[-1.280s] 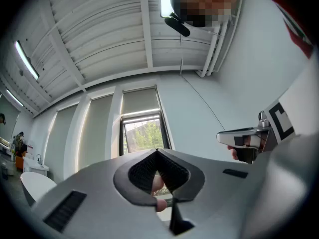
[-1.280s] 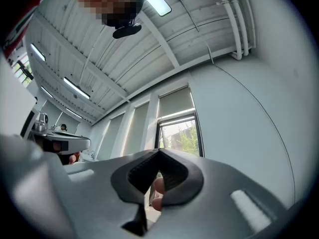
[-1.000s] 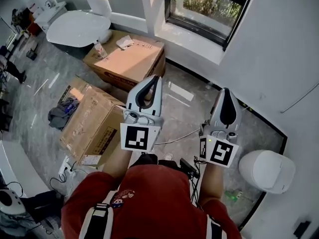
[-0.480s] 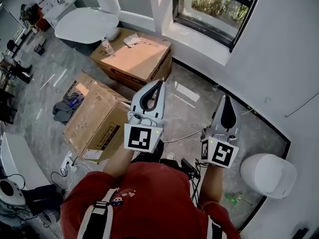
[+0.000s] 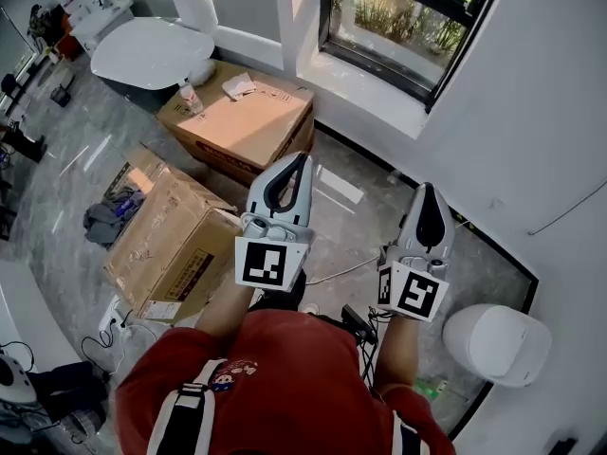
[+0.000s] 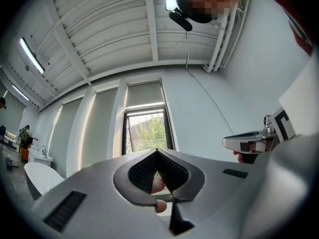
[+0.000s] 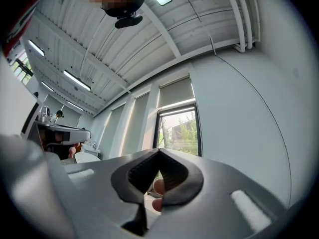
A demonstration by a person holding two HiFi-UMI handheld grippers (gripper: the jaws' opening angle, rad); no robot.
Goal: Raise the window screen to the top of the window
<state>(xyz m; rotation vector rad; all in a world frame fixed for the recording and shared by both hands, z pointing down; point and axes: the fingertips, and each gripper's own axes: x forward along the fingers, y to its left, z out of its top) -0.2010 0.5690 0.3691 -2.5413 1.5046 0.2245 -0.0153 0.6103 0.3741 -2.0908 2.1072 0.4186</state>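
Fingers of left gripper [image 5: 302, 157] and right gripper [image 5: 427, 189] fully closed, empty, well apart from window [image 5: 398, 17]; liable to slip off window screen [image 6: 144, 92] edge unless opened first.

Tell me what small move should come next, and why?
Probably move closer to the black-framed window: the left gripper and right gripper are shut, empty and well short of it, while its pale roller screen hangs partway down.
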